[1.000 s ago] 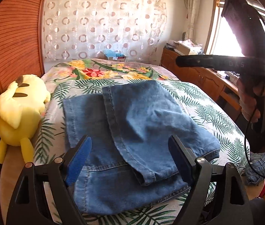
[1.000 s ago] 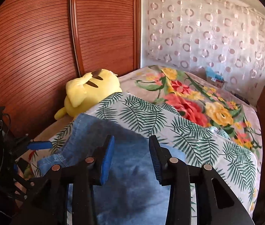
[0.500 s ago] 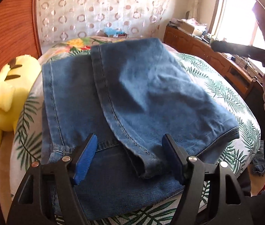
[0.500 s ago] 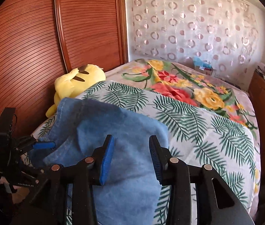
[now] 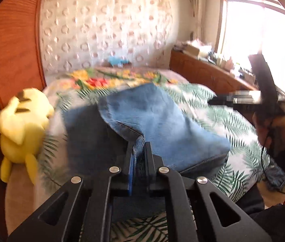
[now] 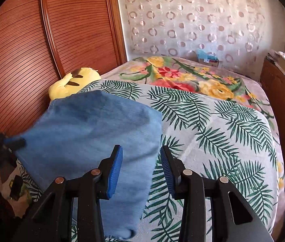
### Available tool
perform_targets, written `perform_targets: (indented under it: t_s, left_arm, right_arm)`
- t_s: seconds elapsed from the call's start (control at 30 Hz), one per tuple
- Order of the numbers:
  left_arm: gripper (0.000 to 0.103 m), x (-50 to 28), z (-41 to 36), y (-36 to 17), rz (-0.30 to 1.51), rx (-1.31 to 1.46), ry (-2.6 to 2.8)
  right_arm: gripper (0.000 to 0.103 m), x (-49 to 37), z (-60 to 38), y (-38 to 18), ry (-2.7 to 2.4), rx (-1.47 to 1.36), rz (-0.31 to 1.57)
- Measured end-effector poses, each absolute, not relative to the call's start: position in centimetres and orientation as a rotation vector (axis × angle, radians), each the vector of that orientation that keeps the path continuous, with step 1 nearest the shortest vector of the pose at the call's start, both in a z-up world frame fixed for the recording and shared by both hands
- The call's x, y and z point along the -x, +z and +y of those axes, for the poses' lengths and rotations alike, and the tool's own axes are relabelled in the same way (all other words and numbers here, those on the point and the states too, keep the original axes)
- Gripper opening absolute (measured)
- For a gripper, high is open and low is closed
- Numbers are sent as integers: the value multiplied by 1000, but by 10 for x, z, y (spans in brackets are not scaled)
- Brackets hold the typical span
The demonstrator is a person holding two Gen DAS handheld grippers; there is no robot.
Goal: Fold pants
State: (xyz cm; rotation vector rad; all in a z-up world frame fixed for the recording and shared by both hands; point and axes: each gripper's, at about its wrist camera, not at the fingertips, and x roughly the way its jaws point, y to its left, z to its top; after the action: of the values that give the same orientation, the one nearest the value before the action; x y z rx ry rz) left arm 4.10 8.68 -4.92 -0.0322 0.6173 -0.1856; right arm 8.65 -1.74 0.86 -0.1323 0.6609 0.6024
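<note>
From my left wrist, my left gripper [image 5: 138,157] is clamped on a stitched edge of the jeans [image 5: 152,121], which rise from between the jaws and spread ahead over the bed [image 5: 233,121], a yellow plush [image 5: 21,125] off to the left. From my right wrist, my right gripper [image 6: 141,171] is parted and holds nothing, the jeans lying under and left of its left pad [image 6: 115,171].

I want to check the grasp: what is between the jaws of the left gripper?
In the left wrist view, a bunched edge of the blue jeans sits between the jaws of the left gripper.
</note>
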Motion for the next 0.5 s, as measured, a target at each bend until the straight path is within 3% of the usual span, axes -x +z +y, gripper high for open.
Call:
perform_targets:
  t_s: [0.5]
  left_arm:
    - [12, -48, 118, -87, 747, 59, -111]
  right_arm:
    - [40, -76, 24, -34, 665, 165, 722]
